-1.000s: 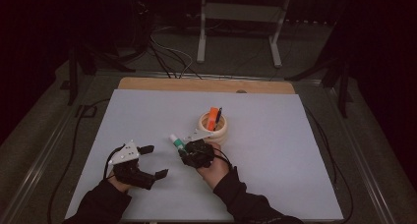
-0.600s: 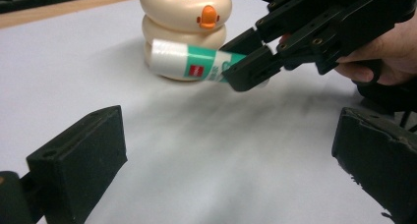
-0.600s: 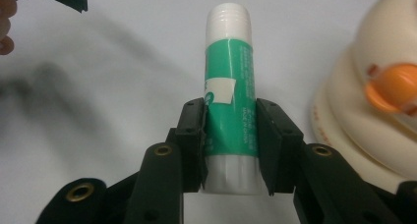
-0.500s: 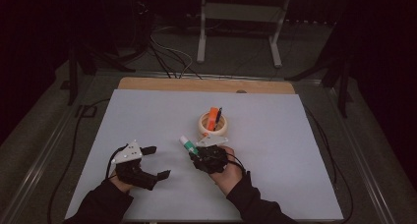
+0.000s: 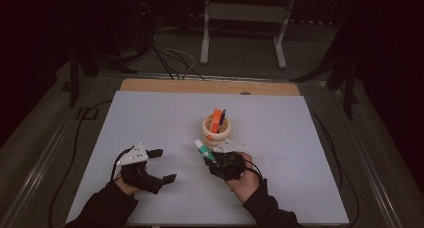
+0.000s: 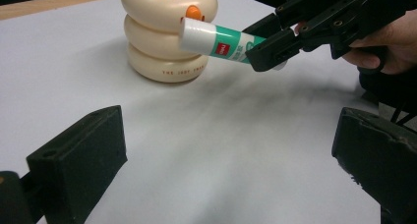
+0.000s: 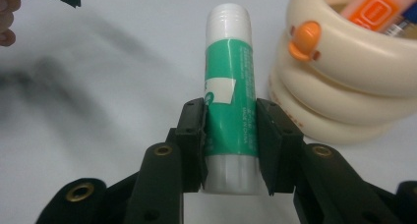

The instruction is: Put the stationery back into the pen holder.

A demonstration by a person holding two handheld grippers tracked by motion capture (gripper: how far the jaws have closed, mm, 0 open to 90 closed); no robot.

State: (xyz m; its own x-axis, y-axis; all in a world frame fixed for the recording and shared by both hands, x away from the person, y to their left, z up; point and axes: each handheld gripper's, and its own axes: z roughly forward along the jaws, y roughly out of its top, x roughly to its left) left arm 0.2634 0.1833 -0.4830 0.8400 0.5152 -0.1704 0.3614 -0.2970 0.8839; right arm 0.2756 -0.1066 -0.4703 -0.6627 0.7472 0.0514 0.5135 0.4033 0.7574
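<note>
Right now the right gripper is clamping a glue stick by its lower half, holding it off the table just beside the cream holder. Meanwhile the left gripper is resting near the front edge, jaws apart and gripping nothing.

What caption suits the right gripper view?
Right claw shut on a glue stick beside the cream pen pot.

A dim room: grey floor, cables, a metal stand, perhaps a dark curtain behind.
</note>
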